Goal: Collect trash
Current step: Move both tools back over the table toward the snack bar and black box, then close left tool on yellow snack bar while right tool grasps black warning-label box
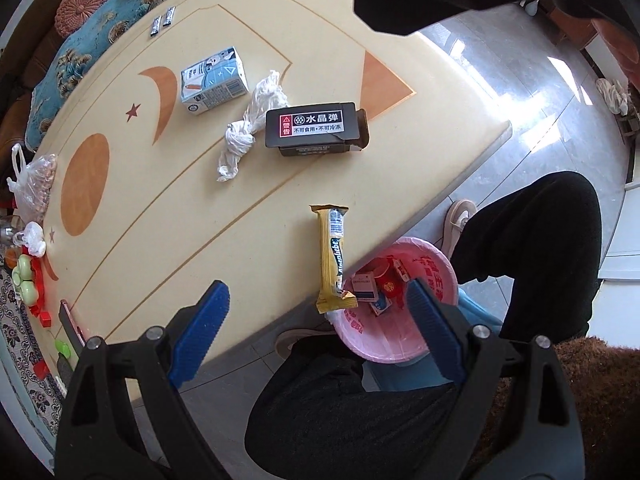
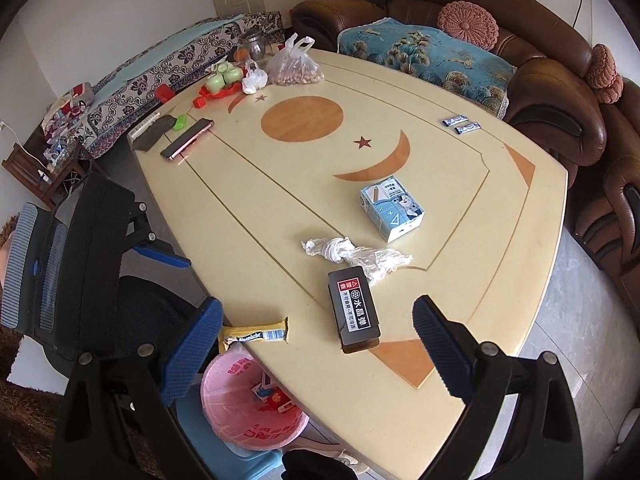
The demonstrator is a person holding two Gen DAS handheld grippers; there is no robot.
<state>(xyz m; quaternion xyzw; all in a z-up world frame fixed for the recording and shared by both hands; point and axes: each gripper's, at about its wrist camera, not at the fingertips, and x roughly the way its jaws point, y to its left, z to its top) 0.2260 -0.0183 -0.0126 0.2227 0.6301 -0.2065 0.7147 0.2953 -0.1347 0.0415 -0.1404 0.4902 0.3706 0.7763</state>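
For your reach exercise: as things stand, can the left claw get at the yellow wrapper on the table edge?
Probably yes. The left claw is open, and the wrapper lies just ahead of it, overhanging the table edge, nothing between.

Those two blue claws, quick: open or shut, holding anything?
Left gripper: open, holding nothing, above the yellow wrapper at the table edge.
Right gripper: open, holding nothing.

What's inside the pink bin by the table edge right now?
The pink bin holds several small cartons and red packets on a pink liner. The table edge and the overhanging yellow wrapper hide part of it.
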